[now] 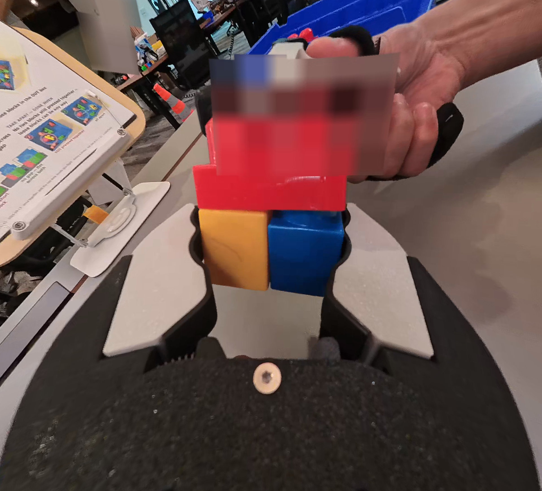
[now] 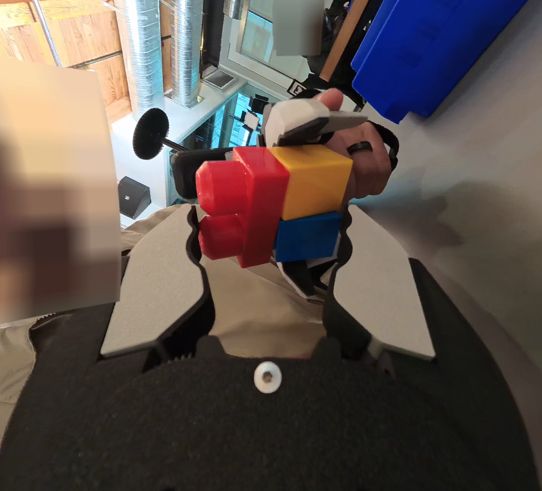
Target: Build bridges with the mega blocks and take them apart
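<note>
A small stack is held in the air: a long red block (image 1: 264, 192) sits across a yellow block (image 1: 234, 248) and a blue block (image 1: 305, 254) standing side by side. My left gripper (image 1: 269, 227) is shut on the yellow and blue pair, one finger on each outer side. In the right wrist view the stack lies sideways: red block (image 2: 258, 207), yellow block (image 2: 313, 180), blue block (image 2: 305, 236). My right gripper (image 2: 267, 227) pinches it, one finger at the red studs, the other at the blue block's underside. A mosaic patch hides most of the right gripper in the left wrist view.
A blue bin (image 1: 366, 7) with a few red blocks stands on the grey table (image 1: 440, 271) at the back right; it also shows in the right wrist view (image 2: 440, 22). An instruction sheet on a white stand (image 1: 44, 139) is at the left. A person's hand (image 1: 425, 101) holds the right gripper.
</note>
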The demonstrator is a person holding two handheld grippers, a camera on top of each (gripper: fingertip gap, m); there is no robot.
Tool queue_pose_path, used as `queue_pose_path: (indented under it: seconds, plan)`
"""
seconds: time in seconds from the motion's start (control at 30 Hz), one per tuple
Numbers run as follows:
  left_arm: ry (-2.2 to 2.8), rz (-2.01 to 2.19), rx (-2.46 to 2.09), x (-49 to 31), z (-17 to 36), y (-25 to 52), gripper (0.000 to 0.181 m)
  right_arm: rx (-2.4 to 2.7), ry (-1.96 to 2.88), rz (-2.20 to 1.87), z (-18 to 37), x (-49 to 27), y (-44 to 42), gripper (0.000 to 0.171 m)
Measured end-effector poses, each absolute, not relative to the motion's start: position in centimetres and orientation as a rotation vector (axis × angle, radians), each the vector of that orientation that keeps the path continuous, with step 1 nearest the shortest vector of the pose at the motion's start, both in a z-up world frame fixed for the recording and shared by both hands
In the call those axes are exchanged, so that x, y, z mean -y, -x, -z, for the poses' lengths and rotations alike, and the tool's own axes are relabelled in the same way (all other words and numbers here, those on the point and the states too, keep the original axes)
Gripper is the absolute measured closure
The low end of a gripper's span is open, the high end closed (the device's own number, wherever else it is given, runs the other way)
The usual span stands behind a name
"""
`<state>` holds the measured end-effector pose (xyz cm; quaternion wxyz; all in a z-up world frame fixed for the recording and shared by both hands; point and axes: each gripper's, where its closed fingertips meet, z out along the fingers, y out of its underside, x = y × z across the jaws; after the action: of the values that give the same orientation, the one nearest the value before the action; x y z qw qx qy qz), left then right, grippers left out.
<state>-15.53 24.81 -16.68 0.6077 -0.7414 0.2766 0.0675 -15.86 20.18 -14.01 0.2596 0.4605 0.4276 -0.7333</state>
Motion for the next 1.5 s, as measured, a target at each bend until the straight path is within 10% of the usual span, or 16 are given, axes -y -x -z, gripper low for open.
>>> queue_pose_path:
  seconds: [1.5]
  plan:
    - [1.709,-0.204,-0.616,-26.4,17.6,16.5,0.096,-1.359,-1.481,1.799,15.4,-20.7,17.6,0.077]
